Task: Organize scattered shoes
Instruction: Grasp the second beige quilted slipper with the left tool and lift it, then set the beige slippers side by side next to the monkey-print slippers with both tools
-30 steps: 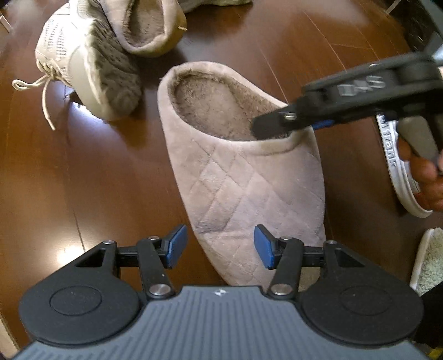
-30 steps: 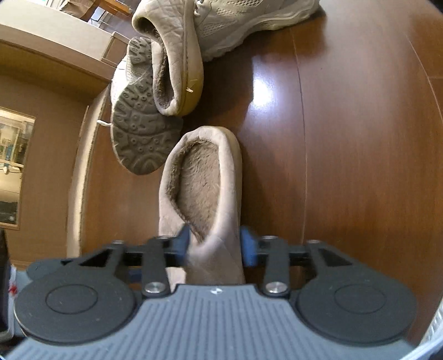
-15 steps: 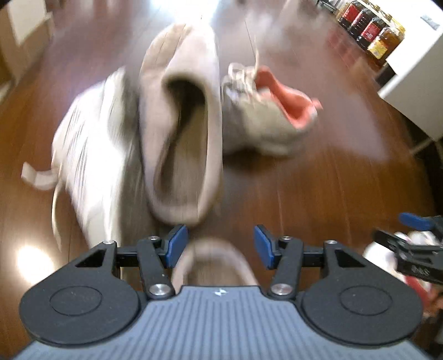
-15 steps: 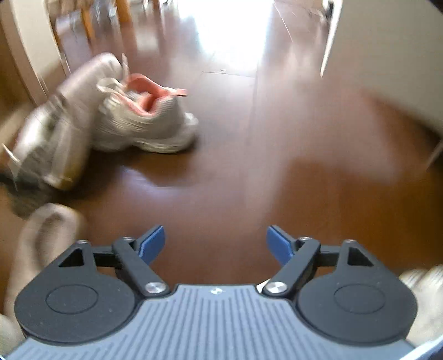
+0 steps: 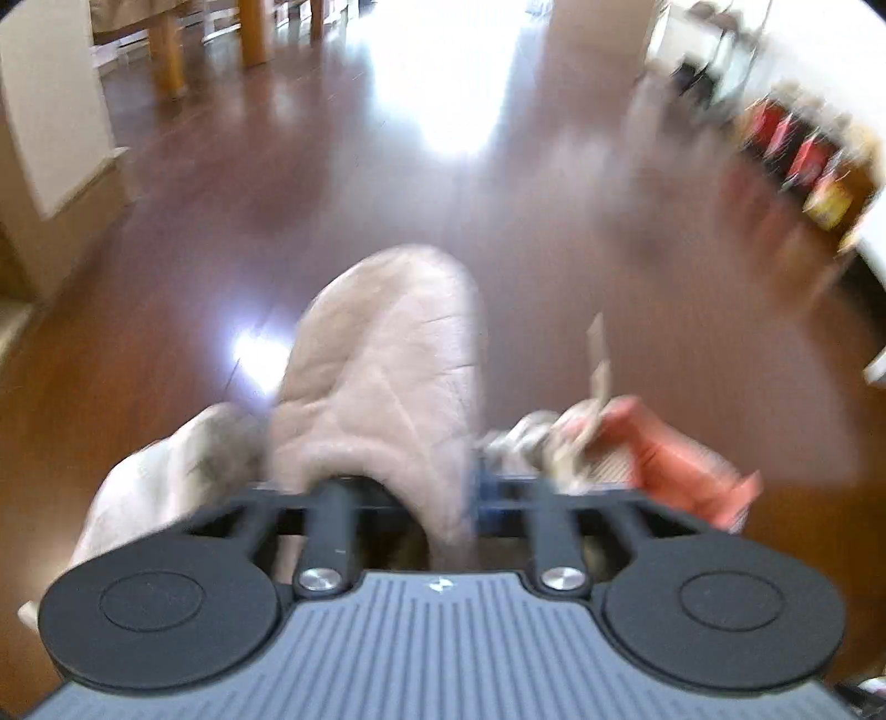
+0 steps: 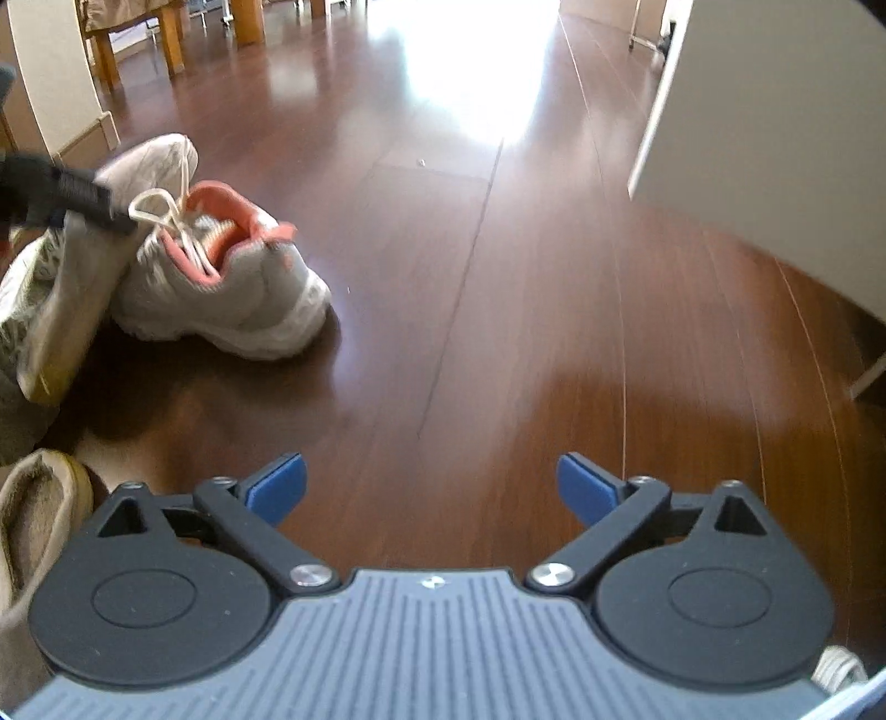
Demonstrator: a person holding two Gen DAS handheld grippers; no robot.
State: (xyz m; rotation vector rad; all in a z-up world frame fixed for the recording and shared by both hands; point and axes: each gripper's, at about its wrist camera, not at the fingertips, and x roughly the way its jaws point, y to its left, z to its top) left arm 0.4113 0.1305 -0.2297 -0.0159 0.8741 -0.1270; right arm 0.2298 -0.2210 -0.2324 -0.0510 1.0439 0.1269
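My left gripper (image 5: pixel 443 495) is shut on the side wall of a beige quilted slipper (image 5: pixel 382 376), which stands on edge. The right wrist view shows this gripper (image 6: pixel 66 194) on the same slipper (image 6: pixel 72 288). A grey sneaker with a coral lining (image 5: pixel 664 459) lies right of it, also in the right wrist view (image 6: pixel 221 288). A pale sneaker (image 5: pixel 166 471) lies on the left. My right gripper (image 6: pixel 429 476) hangs over bare floor, its jaws opening wide with nothing between them. The second beige slipper (image 6: pixel 33 531) rests at its lower left.
Dark wooden floor (image 6: pixel 498 332) spreads ahead. A white cabinet side (image 6: pixel 775 138) stands at the right and wooden furniture legs (image 6: pixel 249 22) at the back left. Several bottles (image 5: pixel 803 166) line a shelf. A cream wall corner (image 5: pixel 50 111) is on the left.
My right gripper let go of the slipper it held, opened wide and swung away over the floor. My left gripper moved to the other slipper in the pile and shut on it.
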